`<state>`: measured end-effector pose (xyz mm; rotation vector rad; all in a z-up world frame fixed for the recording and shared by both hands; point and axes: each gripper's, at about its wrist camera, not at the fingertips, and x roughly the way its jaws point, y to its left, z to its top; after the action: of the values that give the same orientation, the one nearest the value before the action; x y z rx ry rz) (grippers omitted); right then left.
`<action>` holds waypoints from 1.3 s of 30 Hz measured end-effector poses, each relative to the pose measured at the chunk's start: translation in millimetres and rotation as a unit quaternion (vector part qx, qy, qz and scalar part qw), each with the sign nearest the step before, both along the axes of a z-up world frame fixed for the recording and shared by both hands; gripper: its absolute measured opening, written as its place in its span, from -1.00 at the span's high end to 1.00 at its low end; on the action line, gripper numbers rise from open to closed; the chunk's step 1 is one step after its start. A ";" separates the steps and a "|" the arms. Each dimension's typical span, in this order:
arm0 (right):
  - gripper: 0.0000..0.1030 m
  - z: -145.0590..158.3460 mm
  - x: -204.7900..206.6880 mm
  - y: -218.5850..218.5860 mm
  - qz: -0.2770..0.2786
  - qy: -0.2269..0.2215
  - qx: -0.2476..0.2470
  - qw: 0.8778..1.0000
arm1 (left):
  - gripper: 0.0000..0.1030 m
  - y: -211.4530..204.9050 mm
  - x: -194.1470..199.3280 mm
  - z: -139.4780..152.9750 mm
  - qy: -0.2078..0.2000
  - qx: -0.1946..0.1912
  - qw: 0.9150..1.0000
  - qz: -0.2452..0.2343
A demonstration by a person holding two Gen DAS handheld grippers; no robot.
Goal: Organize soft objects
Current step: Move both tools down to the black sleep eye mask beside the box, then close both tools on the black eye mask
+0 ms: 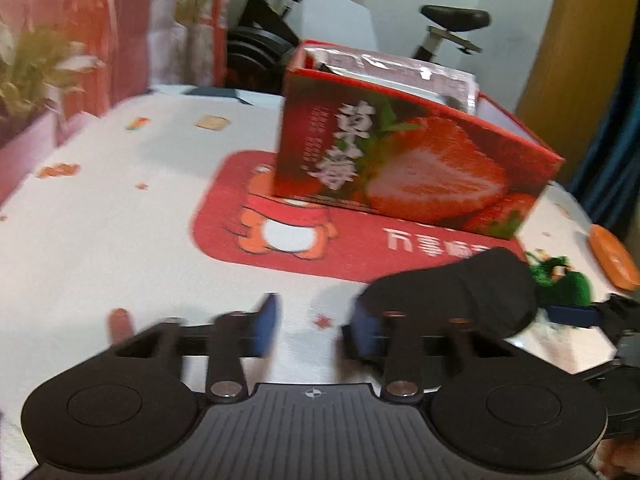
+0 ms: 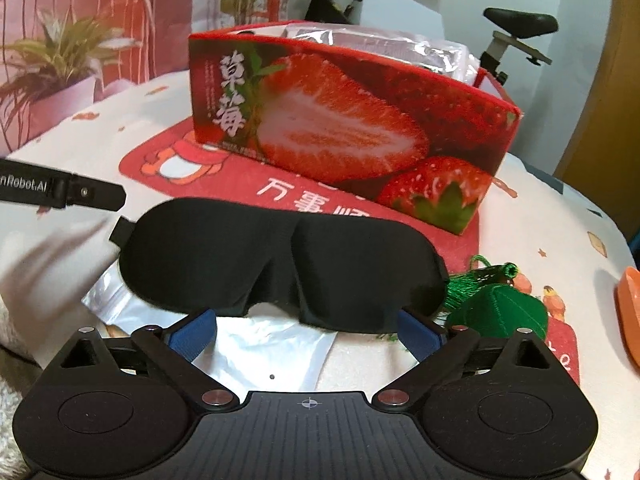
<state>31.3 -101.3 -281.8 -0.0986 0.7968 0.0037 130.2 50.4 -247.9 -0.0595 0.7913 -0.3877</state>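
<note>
A black padded eye mask (image 2: 288,264) lies on a clear plastic bag (image 2: 256,344) on the table, just in front of my right gripper (image 2: 308,332), which is open with its blue pads on either side of the mask's lower edge. The mask also shows in the left wrist view (image 1: 460,292), to the right of my left gripper (image 1: 314,328), which is open and empty over the tablecloth. A green tasselled sachet (image 2: 496,312) lies to the right of the mask. A red strawberry box (image 2: 352,120) with plastic packets inside stands behind on a red mat (image 2: 152,160).
An orange dish (image 2: 628,312) sits at the table's right edge. A potted plant (image 2: 52,68) stands at the far left. An exercise bike (image 1: 272,24) is behind the table. The left gripper's finger (image 2: 64,192) reaches in from the left.
</note>
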 end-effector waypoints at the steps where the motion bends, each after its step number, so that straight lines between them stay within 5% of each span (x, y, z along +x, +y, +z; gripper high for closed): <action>1: -0.92 -0.8 0.1 1.6 0.002 0.001 -0.004 1.000 | 0.42 -0.9 0.3 0.5 -0.001 -0.005 1.000 -0.006; 6: -0.95 -3.0 1.3 6.7 0.009 0.002 -0.018 1.000 | 0.43 -10.7 8.7 7.5 -0.023 -0.021 0.999 -0.044; 16: -0.91 2.4 2.4 0.1 0.000 0.000 -0.016 1.000 | 0.50 -47.5 14.4 -2.8 -0.036 0.023 0.992 -0.116; 26: -0.89 2.6 1.1 -6.9 -0.020 -0.001 -0.035 0.999 | 0.50 -46.2 30.8 -21.9 -0.017 0.039 0.993 -0.114; 32: -0.61 3.6 4.9 -4.7 -0.020 -0.022 -0.068 0.997 | 0.50 -45.9 37.2 -26.2 -0.010 0.034 0.993 -0.110; 39: 0.27 6.7 23.0 8.8 0.034 -0.047 -0.101 0.993 | 0.50 -41.8 51.0 -25.5 0.006 0.026 0.995 -0.099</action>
<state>54.4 -92.4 -275.1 -0.3150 0.6975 -0.0160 181.2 8.6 -273.4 0.0659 0.8223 -0.5554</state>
